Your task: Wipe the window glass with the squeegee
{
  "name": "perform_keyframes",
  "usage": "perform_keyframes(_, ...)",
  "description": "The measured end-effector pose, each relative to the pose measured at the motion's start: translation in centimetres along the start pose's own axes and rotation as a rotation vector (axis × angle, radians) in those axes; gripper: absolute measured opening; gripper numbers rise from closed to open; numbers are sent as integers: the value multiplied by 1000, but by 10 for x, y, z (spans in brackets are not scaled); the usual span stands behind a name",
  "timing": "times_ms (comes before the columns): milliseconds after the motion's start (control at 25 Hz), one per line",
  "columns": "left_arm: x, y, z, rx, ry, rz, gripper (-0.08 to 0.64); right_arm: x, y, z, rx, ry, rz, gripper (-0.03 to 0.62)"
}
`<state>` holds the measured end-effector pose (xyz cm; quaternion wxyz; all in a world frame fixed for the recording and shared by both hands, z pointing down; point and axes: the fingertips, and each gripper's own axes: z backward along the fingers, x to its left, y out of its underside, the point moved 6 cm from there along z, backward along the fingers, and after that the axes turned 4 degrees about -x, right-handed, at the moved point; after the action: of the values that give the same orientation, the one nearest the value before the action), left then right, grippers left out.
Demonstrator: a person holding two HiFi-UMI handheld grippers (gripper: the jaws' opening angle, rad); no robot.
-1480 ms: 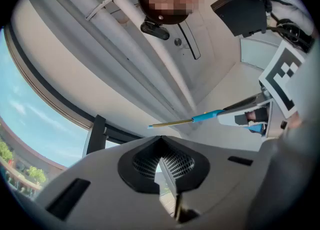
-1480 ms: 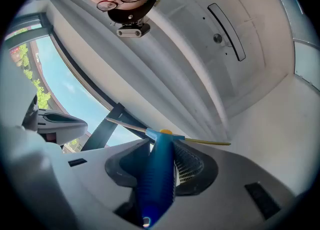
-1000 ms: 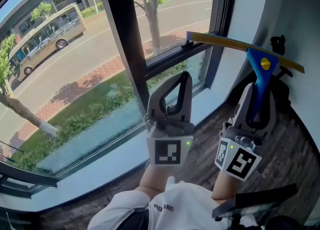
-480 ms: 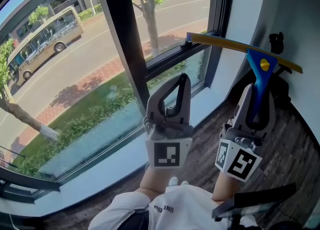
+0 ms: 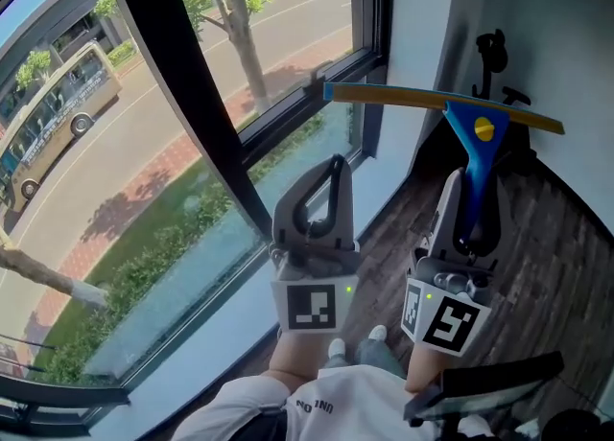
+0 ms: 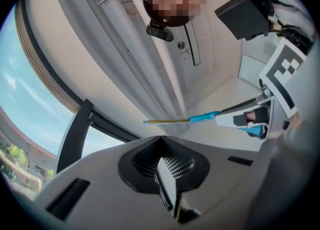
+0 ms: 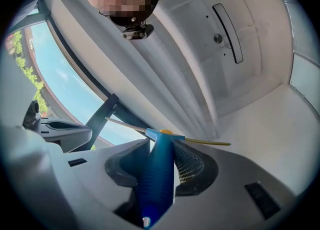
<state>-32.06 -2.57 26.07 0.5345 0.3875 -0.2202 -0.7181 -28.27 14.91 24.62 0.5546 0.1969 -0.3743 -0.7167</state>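
Note:
My right gripper (image 5: pixel 470 201) is shut on the blue handle of the squeegee (image 5: pixel 477 142), held upright. Its yellow blade bar (image 5: pixel 403 97) runs level, its left end close to the window frame's corner; touching or apart I cannot tell. In the right gripper view the blue handle (image 7: pixel 157 174) fills the jaws of the right gripper (image 7: pixel 160 161) and the blade (image 7: pixel 200 141) crosses above. My left gripper (image 5: pixel 326 195) stands shut and empty beside the window glass (image 5: pixel 144 142). In the left gripper view the left gripper (image 6: pixel 167 184) shows closed pads, with the squeegee (image 6: pixel 200 119) to the right.
A dark window mullion (image 5: pixel 182 94) slants across the glass. A white sill (image 5: pixel 211 334) runs below it. Dark wooden floor (image 5: pixel 556 238) lies to the right, with a black stand (image 5: pixel 494 56) against the white wall. A black device (image 5: pixel 480 386) sits at the person's waist.
The view has shifted: window and mullion slid left, and both grippers with the squeegee sit lower and further from the glass. The blade's left end has come away from the frame's edge a little.

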Motion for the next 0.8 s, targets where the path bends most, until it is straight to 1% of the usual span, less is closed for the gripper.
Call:
perform_keyframes(200,-29,11,-23,3,28,23,2,-26,9,-8,-5,3,4,144)
perform_keyframes(360,-52,23,-58,-7,23,43,2,-55,26,-28,-11,-10,-1,144)
perform_keyframes(480,-73,33,-83,-24,16,42,2,-78,40,-44,-28,-20,-5,144)
perform_keyframes(600,-95,46,-106,-16,17,48,2,-99,51,-58,-39,-35,-3,144)
perform_keyframes(800,-122,60,-132,6,31,17,2,-125,73,-74,-27,-47,-14,144)
